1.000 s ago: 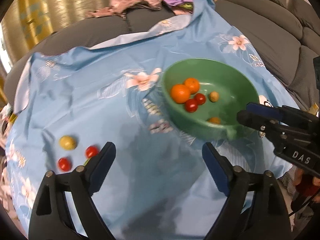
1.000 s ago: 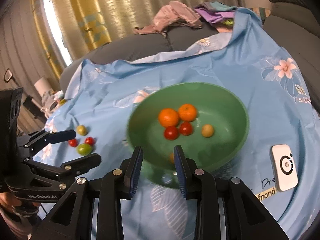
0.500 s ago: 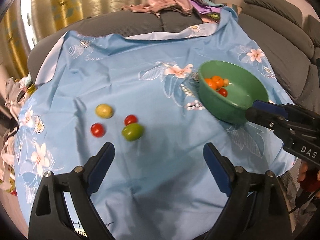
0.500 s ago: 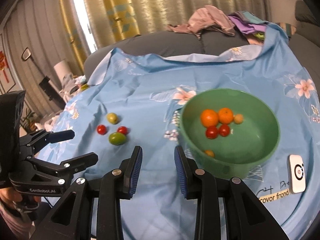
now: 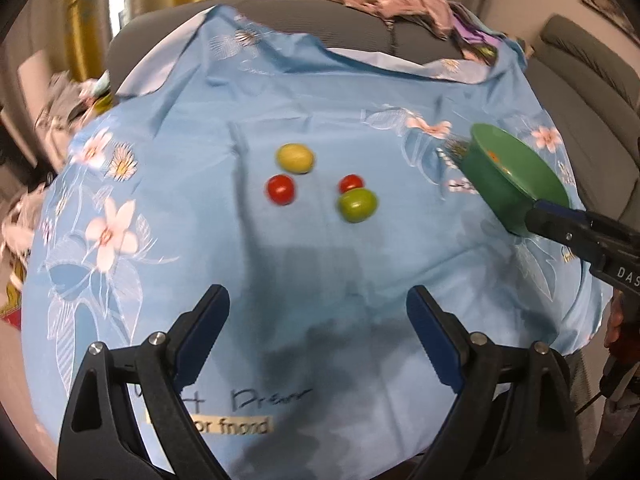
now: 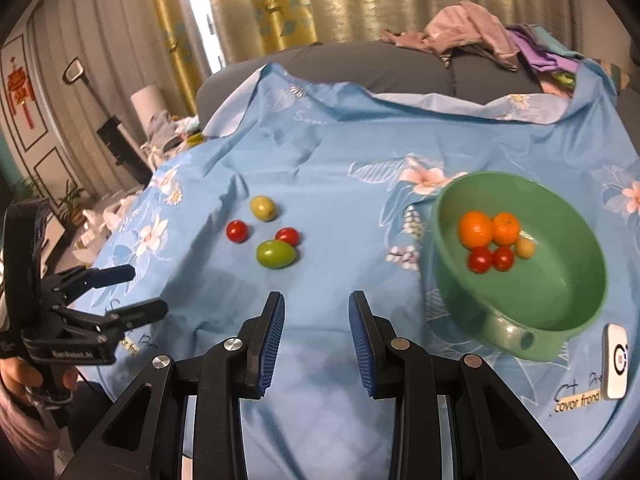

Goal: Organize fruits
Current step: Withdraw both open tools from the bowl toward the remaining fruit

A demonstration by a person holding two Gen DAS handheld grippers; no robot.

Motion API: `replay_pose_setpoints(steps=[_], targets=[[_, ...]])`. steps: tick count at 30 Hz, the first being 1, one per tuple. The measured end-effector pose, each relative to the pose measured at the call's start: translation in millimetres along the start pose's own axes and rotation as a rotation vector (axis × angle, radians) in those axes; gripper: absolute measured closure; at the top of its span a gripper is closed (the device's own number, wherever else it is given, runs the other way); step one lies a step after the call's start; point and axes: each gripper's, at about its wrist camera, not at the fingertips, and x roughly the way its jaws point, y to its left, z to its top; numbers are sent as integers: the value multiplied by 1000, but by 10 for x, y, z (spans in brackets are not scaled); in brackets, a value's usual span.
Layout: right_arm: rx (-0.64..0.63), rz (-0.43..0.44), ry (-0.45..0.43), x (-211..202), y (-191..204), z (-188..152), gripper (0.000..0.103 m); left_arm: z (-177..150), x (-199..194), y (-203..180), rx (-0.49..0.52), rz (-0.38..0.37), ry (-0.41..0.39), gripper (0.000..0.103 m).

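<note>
Loose on the blue flowered cloth (image 5: 320, 100) lie a yellow-green fruit (image 5: 295, 158), two red tomatoes (image 5: 281, 195) (image 5: 351, 183) and a green fruit (image 5: 357, 206). My left gripper (image 5: 317, 296) hovers open just short of them, empty. The green bowl (image 6: 500, 332) stands to the right and holds two oranges (image 6: 475, 230), two red tomatoes (image 6: 480, 260) and a small tan fruit (image 6: 525, 248). My right gripper (image 6: 317, 300) is shut to a narrow gap with nothing in it, between the bowl and the loose green fruit (image 6: 276, 254). The left gripper (image 6: 144, 290) shows at the left.
A small white device (image 6: 616, 360) lies on the cloth right of the bowl. A pile of clothes (image 6: 472, 36) sits on the grey sofa back behind the cloth. A hand (image 6: 20, 376) grips the left tool's handle. The cloth drops off at its near and left edges.
Both views have swung left. The loose fruits now lie straight ahead of the left gripper and the bowl has slid to the right side. Neither gripper's jaws have changed.
</note>
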Motion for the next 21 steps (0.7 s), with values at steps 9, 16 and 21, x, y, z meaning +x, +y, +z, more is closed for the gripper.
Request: replay_pose_setpoints(steps=[9,16,21], targets=[[-50,18,56,194,190,-11,70,-92,52,153,-34,-12,17,13],[-66,24,88,325,259,7,70,-78,79,153,-16,-44,3,13],[-63,40,109,472,269,60,70,6,153,186,-12,-38,1,13]])
